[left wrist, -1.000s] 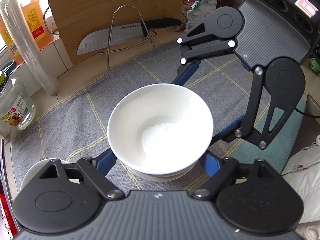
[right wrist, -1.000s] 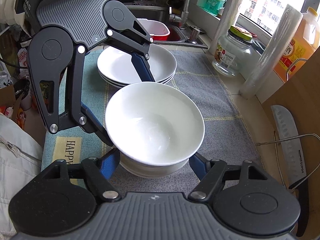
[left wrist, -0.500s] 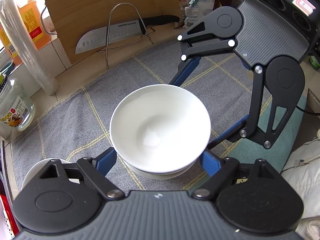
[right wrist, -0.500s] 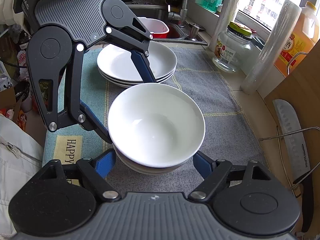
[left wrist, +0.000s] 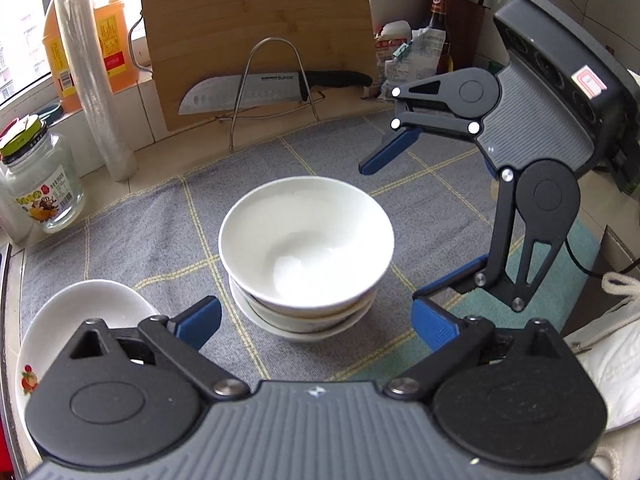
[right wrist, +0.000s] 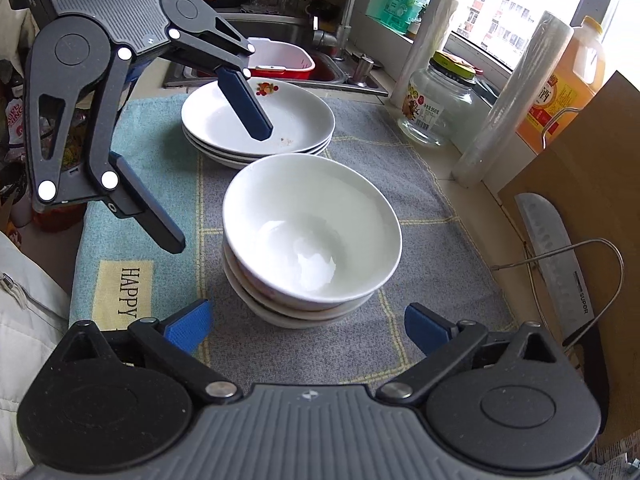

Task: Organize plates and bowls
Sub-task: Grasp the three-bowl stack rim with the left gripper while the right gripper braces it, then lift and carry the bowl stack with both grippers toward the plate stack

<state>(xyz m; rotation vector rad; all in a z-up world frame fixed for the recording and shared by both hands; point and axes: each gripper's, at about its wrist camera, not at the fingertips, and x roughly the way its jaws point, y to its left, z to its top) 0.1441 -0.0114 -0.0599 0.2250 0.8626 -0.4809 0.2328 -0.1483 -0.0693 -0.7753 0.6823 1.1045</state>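
Note:
A stack of white bowls [left wrist: 306, 240] [right wrist: 312, 232] stands on the grey checked mat [left wrist: 132, 236], the top bowl nested upright in those beneath. My left gripper [left wrist: 316, 322] is on one side of it and my right gripper [right wrist: 308, 326] on the opposite side. The jaws of both are opening wide, and their blue pads stand clear of the bowls with nothing held. Each wrist view also shows the other gripper: the right gripper [left wrist: 400, 228] and the left gripper [right wrist: 216, 184]. A stack of white plates [right wrist: 258, 128] [left wrist: 80, 312] sits behind the bowls, toward the sink.
A knife [left wrist: 256, 86] lies in a wire rack [left wrist: 276, 80] in front of a wooden cutting board [left wrist: 256, 20]. A glass jar [right wrist: 438, 104], film rolls [right wrist: 508, 104] and an oil bottle [right wrist: 568, 76] line the window sill. A red tub [right wrist: 280, 60] sits in the sink. A teal towel [right wrist: 120, 264] lies beside the mat.
Both grippers have let go of the top bowl, opened wide and drawn back a little. The bowl now rests in the stack.

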